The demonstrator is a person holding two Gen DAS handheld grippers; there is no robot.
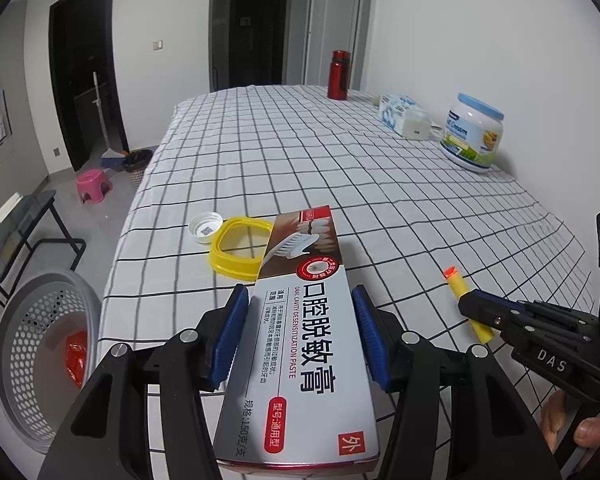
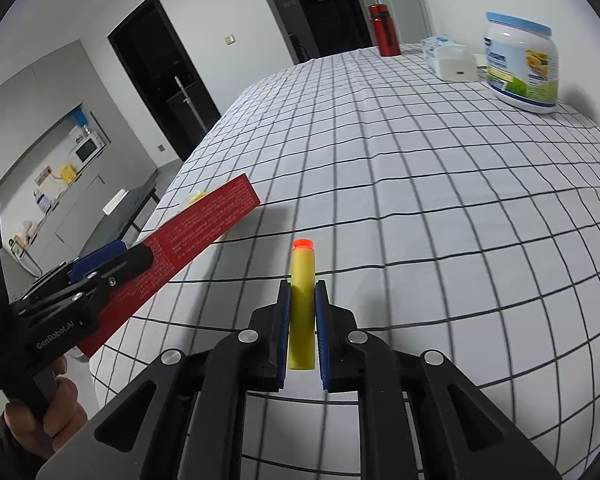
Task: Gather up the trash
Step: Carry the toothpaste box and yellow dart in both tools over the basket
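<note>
My left gripper [image 1: 300,300] is shut on a grey and red toothpaste box [image 1: 300,344] and holds it above the checked tablecloth; the box also shows in the right wrist view [image 2: 188,244]. My right gripper [image 2: 302,292] is shut on a yellow foam dart [image 2: 301,308] with an orange tip; the dart also shows in the left wrist view [image 1: 465,300]. A yellow square lid ring [image 1: 238,250] and a white bottle cap [image 1: 206,227] lie on the table beyond the box. A grey perforated waste basket [image 1: 32,360] stands on the floor at the left with a red scrap inside.
On the far right of the table stand a white jar with a blue lid [image 1: 472,136], a tissue pack [image 1: 403,116] and a red flask [image 1: 338,74]. On the floor are a pink stool [image 1: 93,185], a dark bin [image 1: 136,166] and a low black bench [image 1: 24,228].
</note>
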